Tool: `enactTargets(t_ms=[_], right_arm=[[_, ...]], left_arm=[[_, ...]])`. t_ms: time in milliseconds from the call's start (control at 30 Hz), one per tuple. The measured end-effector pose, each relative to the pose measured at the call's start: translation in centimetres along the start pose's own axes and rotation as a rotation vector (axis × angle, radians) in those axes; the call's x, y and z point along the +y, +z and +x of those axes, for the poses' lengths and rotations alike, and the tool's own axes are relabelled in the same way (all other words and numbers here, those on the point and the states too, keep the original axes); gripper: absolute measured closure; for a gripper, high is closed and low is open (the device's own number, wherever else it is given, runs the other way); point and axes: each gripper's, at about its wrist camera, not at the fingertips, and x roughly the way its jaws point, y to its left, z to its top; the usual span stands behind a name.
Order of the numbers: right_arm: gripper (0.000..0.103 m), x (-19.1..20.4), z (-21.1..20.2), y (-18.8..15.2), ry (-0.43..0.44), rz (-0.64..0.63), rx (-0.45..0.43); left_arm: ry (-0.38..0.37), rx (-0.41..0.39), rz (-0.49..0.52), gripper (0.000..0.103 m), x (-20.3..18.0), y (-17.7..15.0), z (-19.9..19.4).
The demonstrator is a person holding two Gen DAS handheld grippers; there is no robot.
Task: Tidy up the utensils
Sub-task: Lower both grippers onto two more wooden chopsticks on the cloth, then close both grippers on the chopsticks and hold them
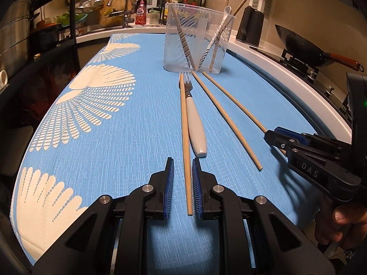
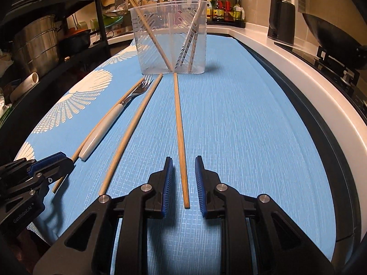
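A clear plastic utensil holder (image 1: pixel 198 39) (image 2: pixel 169 39) stands at the far end of the blue mat and holds chopsticks and a white spoon. Three wooden chopsticks and a white-handled fork (image 1: pixel 195 126) (image 2: pixel 107 119) lie on the mat in front of it. My left gripper (image 1: pixel 182 167) is open, its jaws on either side of the near end of the left chopstick (image 1: pixel 185 137). My right gripper (image 2: pixel 183 167) is open around the near end of the right chopstick (image 2: pixel 179 123). A middle chopstick (image 1: pixel 226 121) (image 2: pixel 133 128) lies between them.
The blue mat with white fan shapes (image 1: pixel 114 114) (image 2: pixel 240 114) covers the counter. A black wok (image 1: pixel 305 48) sits on a stove at right, beside a black kettle (image 1: pixel 251 26). A sink, pots and shelves (image 1: pixel 27 29) stand at the left and back.
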Motion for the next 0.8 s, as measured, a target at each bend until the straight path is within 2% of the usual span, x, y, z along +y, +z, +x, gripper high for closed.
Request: enactTargets(t_ms=[133, 367, 567, 667, 800], right_arm=[[0.086, 0.07, -0.11, -0.06, 0.000, 0.000, -0.002], [0.097, 0.24, -0.20, -0.09, 0.013, -0.005, 0.002], [0.098, 0.38, -0.31, -0.15, 0.020, -0.002, 0.005], [0.098, 0.42, -0.39, -0.24, 0.020, 0.002, 0.004], [0.098, 0.34, -0.77, -0.64, -0.007, 0.034, -0.005]], left_arm=[[0.003, 0.000, 0.003, 0.086, -0.07, -0.05, 0.02], [0.006, -0.001, 0.005, 0.086, -0.10, -0.13, 0.04], [0.003, 0.000, 0.007, 0.086, -0.09, -0.15, 0.09], [0.001, 0.004, 0.009, 0.097, -0.01, -0.08, 0.14], [0.031, -0.017, 0.008, 0.097, 0.28, 0.11, -0.16]])
